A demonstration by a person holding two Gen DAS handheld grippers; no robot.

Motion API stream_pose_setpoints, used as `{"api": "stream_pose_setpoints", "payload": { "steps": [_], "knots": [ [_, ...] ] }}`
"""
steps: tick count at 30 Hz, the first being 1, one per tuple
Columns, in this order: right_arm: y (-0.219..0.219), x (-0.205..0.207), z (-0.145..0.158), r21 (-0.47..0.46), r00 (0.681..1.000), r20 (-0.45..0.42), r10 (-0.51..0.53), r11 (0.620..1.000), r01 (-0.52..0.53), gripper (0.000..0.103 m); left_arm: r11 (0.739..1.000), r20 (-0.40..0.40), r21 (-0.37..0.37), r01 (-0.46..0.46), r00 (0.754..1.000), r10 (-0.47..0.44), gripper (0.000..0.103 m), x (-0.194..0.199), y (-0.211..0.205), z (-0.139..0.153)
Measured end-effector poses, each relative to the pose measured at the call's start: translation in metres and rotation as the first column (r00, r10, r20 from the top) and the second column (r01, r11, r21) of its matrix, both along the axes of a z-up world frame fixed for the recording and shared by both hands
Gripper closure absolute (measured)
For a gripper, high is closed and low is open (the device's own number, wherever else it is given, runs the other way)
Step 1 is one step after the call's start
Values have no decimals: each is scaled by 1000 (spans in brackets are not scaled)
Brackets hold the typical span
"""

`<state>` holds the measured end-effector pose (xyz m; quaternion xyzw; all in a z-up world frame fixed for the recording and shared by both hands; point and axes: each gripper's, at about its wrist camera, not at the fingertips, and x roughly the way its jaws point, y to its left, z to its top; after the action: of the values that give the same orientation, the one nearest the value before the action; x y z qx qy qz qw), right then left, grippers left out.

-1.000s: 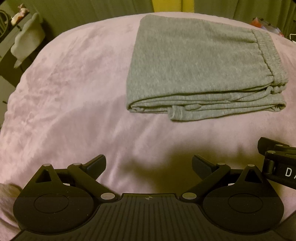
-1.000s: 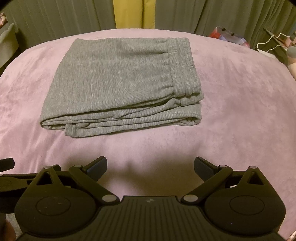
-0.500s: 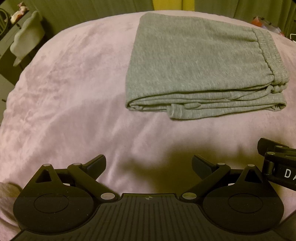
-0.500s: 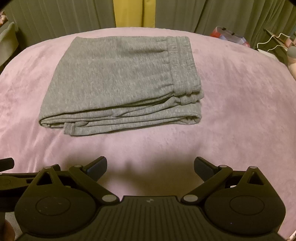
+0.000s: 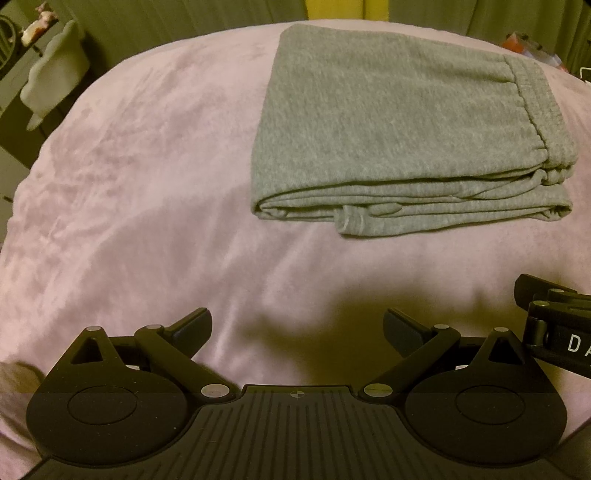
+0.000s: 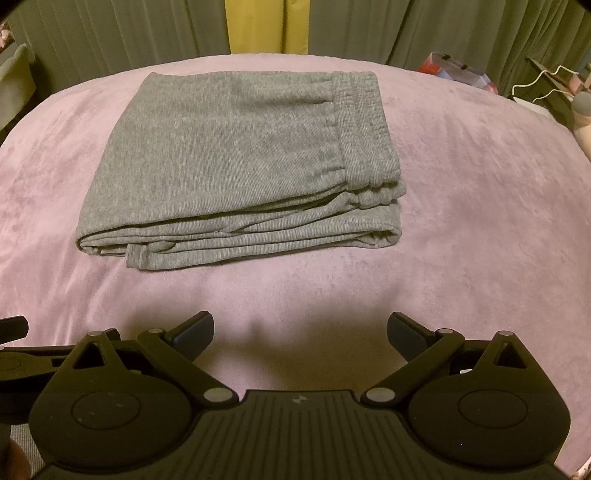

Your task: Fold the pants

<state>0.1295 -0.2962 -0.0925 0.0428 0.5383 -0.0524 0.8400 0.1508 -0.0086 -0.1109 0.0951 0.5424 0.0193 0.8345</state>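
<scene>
The grey pants (image 5: 388,122) lie folded in a flat stacked rectangle on the pink blanket (image 5: 129,184), with the elastic waistband on the right side and the layered edges facing me. They also show in the right wrist view (image 6: 240,158). My left gripper (image 5: 297,328) is open and empty, held back from the near edge of the pants. My right gripper (image 6: 300,332) is open and empty too, also short of the pants. The right gripper's side shows at the right edge of the left wrist view (image 5: 554,325).
The pink blanket (image 6: 480,221) covers the whole bed. Dark green curtains (image 6: 406,29) with a yellow strip (image 6: 266,26) hang behind. A pale chair (image 5: 55,74) stands far left; a colourful bag (image 6: 454,72) and clutter lie far right.
Both grippers have stayed open and drifted only slightly; the pants sit a little higher and more to the left in the views. The pants themselves have not moved.
</scene>
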Motion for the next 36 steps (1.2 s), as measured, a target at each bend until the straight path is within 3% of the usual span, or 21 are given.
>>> {"api": "stream_pose_setpoints", "payload": {
  "steps": [36],
  "knots": [
    [4, 3, -4, -1, 1000, -14, 4, 1000, -4, 3, 1000, -17, -7, -14, 1000, 14, 1, 1, 4, -3]
  ]
}}
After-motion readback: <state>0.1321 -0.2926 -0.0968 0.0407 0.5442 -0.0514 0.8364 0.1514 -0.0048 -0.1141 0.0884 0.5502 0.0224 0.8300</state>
